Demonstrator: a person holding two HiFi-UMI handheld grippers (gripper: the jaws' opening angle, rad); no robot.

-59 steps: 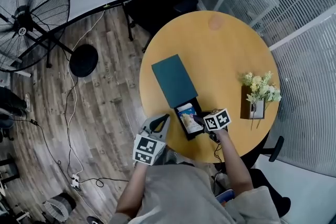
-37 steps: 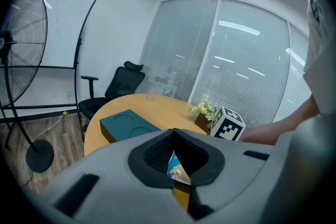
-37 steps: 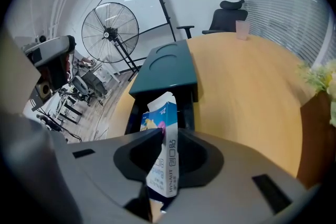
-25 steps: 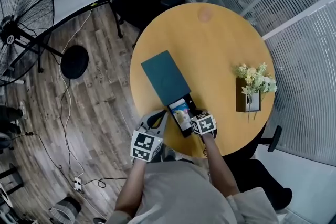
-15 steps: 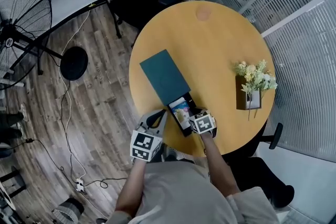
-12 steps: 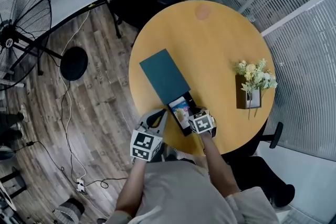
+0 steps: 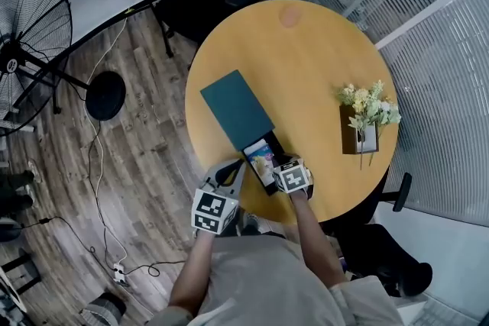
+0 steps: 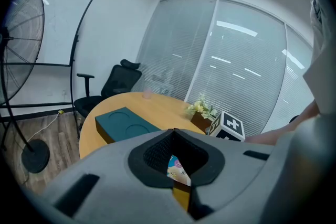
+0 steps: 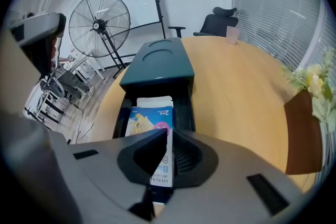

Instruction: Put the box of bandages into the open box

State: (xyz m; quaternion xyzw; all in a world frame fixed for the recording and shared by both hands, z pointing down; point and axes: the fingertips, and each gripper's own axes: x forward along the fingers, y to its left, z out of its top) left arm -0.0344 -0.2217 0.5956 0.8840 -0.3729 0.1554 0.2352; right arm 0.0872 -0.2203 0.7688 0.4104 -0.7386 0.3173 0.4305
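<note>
Currently the R gripper (image 9: 168,135) is clenched on the box of bandages (image 9: 150,119), jaws pinched on its near right edge w/ only a thin slit between the tips. The bandage box sits inside the open box (image 9: 184,108), a black tray, lying lengthwise w/ the blue printed face up and the near end tilted up toward the gripper. Far end of the tray runs under a teal cover (image 9: 157,64), which lies flat on the round yellow table (image 9: 236,92).

From the head view, the open box (image 7: 254,178) is near the table's edge closest to the person, the box of bandages (image 7: 262,158) in it, and the R gripper (image 7: 280,165) right at the tray's near right corner. The teal cover (image 7: 235,109) extends away diagonally toward the table (image 7: 306,57) center.

L gripper (image 8: 173,132) has its jaws pressed together, nothing between them. It hangs off the table's near edge, just left of the tray, L gripper (image 7: 231,172) pointing toward it.

Flowers (image 7: 365,104) in a brown holder stand well apart at the table's right side. Floor fan (image 7: 30,19) on the wood floor, far left.
</note>
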